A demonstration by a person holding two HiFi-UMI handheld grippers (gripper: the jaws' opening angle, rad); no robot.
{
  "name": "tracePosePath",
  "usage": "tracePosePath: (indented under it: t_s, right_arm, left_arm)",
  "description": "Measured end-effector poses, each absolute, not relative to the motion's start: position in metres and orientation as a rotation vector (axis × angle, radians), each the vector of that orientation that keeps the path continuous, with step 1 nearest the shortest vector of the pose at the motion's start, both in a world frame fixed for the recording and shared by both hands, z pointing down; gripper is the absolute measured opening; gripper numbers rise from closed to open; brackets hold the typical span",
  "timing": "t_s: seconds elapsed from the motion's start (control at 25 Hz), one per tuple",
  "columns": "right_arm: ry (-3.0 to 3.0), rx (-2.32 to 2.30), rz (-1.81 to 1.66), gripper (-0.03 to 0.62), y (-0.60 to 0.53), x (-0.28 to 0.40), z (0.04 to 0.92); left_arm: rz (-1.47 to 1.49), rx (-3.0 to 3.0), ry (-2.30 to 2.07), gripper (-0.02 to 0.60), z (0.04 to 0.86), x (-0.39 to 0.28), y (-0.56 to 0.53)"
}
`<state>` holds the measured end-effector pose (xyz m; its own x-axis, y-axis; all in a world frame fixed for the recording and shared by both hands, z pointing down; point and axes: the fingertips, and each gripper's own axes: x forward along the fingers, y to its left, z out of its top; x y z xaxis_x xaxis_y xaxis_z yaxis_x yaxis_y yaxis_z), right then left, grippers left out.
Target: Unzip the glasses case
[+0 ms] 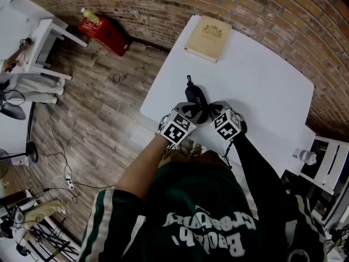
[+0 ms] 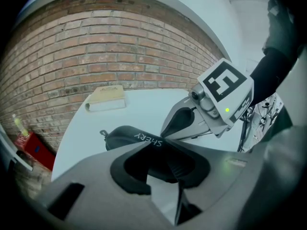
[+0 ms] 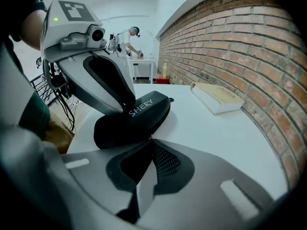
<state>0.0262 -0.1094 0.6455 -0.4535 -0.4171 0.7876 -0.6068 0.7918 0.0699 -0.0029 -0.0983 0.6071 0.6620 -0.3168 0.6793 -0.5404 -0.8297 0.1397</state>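
**Both claws at the near end of the closed glasses case**

At the far left of the head view, a wooden floor runs beside a red box set against the brick wall. Next comes the white table. On it, 1 cream book lies flat near the far edge, well apart from everything else.

The black glasses case lies on the table close to its near edge, with its length pointing away from the person. A small clip sticks out from the case's far end, and white lettering on the lid reads SHERY. The case looks closed along the side that shows.

The left gripper slants down onto the case's near end. Its 2 jaws stand partly apart with that end between them. The right gripper view shows 1 dark pad pressed on the lid, so this claw has hold of the case.

Just to its right, the right gripper also slants down to the case. Its jaws are fully together, with the tips touching the case's near edge at the seam. Whether they pinch a zip pull is too small to tell.

At the far right, past the table's edge, stands a piece of white furniture.
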Motion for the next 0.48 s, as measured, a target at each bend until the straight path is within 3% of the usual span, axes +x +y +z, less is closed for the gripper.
tracePosePath:
  t_s: [0.48]
  right_arm:
    - [-2.119, 0.736, 0.259, 0.014, -0.125, 0.024, 0.647]
  left_arm:
    - [0.956, 2.54, -0.669, 0.097, 0.607, -0.003, -0.099]
